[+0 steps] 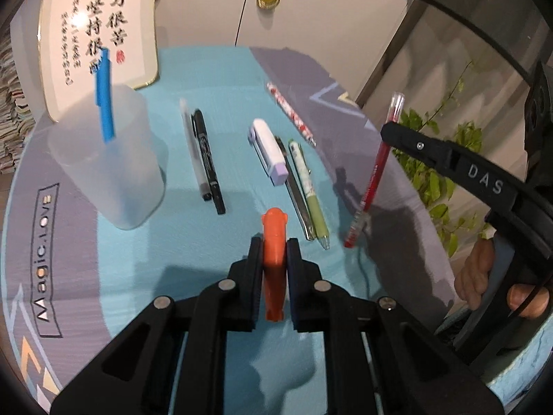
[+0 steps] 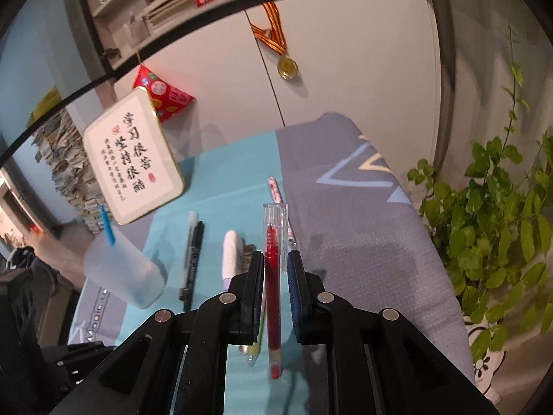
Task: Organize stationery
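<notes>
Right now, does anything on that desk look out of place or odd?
Nothing is spilled or broken. Pens still lie loose on the mat beside the translucent cup, which holds only a blue pen. The calligraphy plaque leans back, seemingly on purpose.

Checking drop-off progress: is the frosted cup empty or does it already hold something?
Not empty. The frosted cup stands upright on the mat with one blue pen sticking out of its top; nothing else shows inside.
</notes>
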The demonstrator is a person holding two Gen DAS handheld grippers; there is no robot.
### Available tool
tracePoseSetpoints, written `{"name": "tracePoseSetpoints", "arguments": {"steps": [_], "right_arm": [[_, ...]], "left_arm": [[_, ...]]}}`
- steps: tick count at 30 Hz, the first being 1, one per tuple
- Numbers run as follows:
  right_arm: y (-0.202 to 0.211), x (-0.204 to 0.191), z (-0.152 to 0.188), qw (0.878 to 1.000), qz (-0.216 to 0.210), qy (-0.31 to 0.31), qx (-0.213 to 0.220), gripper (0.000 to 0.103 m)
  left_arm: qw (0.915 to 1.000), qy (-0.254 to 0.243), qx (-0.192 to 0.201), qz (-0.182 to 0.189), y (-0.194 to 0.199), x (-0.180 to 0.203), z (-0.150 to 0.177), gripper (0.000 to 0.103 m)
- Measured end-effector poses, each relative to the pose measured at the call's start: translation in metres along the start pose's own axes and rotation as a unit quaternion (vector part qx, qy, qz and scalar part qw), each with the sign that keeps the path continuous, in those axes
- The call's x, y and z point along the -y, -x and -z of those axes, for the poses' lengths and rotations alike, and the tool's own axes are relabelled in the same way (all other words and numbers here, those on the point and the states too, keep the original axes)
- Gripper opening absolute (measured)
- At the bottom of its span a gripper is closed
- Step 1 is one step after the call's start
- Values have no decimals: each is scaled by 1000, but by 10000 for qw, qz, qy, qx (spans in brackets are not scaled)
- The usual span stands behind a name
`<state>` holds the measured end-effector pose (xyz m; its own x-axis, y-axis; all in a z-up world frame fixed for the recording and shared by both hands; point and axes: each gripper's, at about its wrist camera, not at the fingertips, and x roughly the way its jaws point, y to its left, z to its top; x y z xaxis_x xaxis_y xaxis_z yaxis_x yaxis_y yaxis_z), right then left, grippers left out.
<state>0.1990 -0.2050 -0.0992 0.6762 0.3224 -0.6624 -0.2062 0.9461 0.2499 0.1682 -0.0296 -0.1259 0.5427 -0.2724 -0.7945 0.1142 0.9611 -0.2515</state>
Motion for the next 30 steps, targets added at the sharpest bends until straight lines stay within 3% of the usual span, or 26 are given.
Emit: {"name": "tracePoseSetpoints", "arguments": {"steps": [12, 18, 30], "right_arm": [[47, -44, -3, 9970, -86, 449, 627, 15], [63, -75, -10, 9938, -329, 641, 851, 15], [54, -144, -25, 9858, -711, 1159, 987, 15]], "left_arm": [[9966, 138, 815, 46, 49, -28, -1, 11], [9916, 358, 1238, -42, 83, -53, 4, 11], [9840, 692, 1593, -387, 114, -101, 17, 11]]}}
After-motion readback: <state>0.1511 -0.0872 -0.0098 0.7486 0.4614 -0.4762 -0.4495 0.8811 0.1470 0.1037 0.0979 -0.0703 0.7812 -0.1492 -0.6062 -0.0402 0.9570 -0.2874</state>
